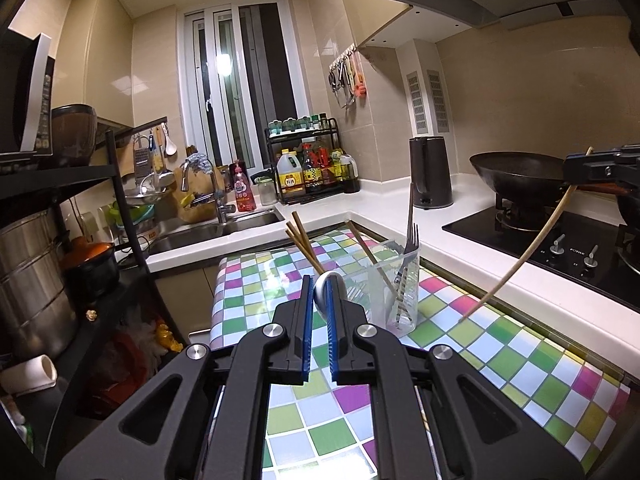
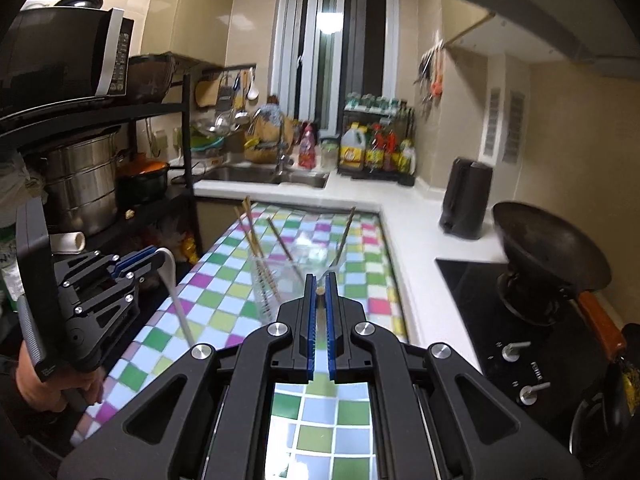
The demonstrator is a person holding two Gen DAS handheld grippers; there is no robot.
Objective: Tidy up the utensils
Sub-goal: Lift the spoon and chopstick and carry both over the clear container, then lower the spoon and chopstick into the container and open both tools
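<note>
My left gripper [image 1: 319, 280] is shut on a metal spoon [image 1: 326, 290], bowl end up between the blue pads; in the right wrist view the gripper [image 2: 150, 256] holds the spoon [image 2: 176, 300] slanting down over the table's left edge. My right gripper [image 2: 320, 280] is shut on a wooden chopstick [image 2: 320, 291]; in the left wrist view the gripper [image 1: 576, 172] holds the chopstick [image 1: 516, 268] hanging down to the checkered table. A clear plastic cup [image 1: 394, 288] holds a fork [image 1: 410, 256] and chopsticks [image 1: 304, 246]. It also shows in the right wrist view [image 2: 296, 280].
The checkered table [image 1: 520, 360] runs beside a white counter [image 1: 460, 256] with a black hob [image 1: 560, 248], a wok [image 1: 516, 174] and a dark kettle [image 1: 430, 172]. A sink [image 1: 216, 232] and bottle rack [image 1: 312, 172] stand at the back. A shelf with pots [image 1: 36, 272] is left.
</note>
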